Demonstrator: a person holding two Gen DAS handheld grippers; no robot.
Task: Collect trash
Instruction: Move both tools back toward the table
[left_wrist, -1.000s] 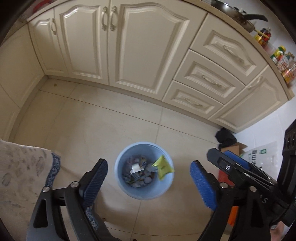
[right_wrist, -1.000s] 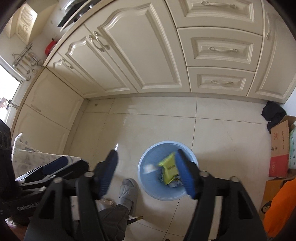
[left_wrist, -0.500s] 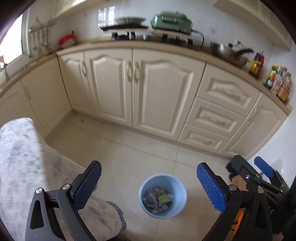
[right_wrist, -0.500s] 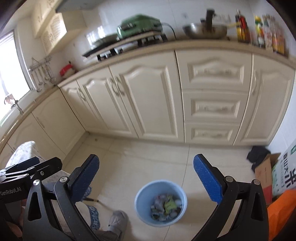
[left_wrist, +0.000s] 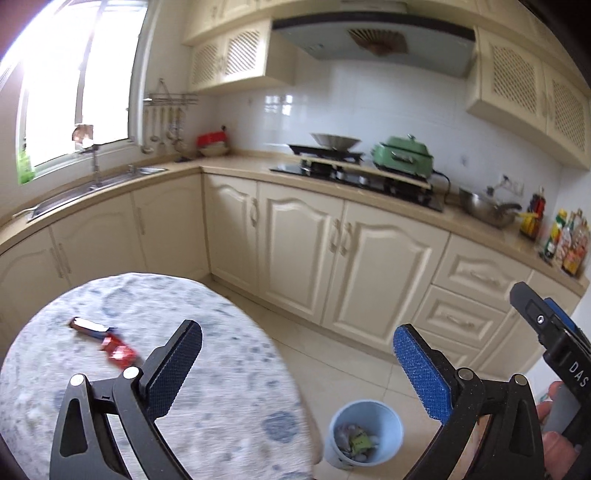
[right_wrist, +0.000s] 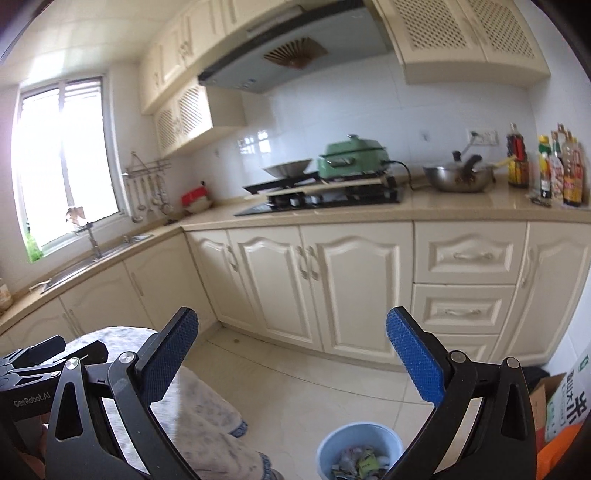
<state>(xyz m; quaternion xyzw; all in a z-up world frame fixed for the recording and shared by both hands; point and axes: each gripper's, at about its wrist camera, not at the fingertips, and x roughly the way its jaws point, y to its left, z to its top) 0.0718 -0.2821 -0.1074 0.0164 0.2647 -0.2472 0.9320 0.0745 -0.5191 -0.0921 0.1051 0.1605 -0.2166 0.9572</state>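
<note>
A light blue bin (left_wrist: 364, 437) (right_wrist: 360, 452) stands on the tiled floor, with several wrappers inside, a yellow one on top. A round table with a blue-patterned cloth (left_wrist: 221, 369) (right_wrist: 207, 410) is at the left. On it lie a red wrapper (left_wrist: 117, 350) and a dark red and white wrapper (left_wrist: 88, 325). My left gripper (left_wrist: 297, 363) is open and empty, held high over the table's right edge. My right gripper (right_wrist: 291, 356) is open and empty too, above the floor beside the table. The bin sits low between the fingers in both views.
Cream cabinets (right_wrist: 332, 288) run along the back under a counter with a hob (right_wrist: 325, 195), a green cooker (right_wrist: 352, 157), a wok (right_wrist: 458, 177) and bottles (right_wrist: 554, 166). A sink (left_wrist: 92, 184) is at the left. Cardboard boxes (right_wrist: 561, 406) stand at the right.
Both grippers rose and tilted up from above the bin. The bin dropped to the lower edge of both views. The table top and the two wrappers on it came into the left wrist view.
</note>
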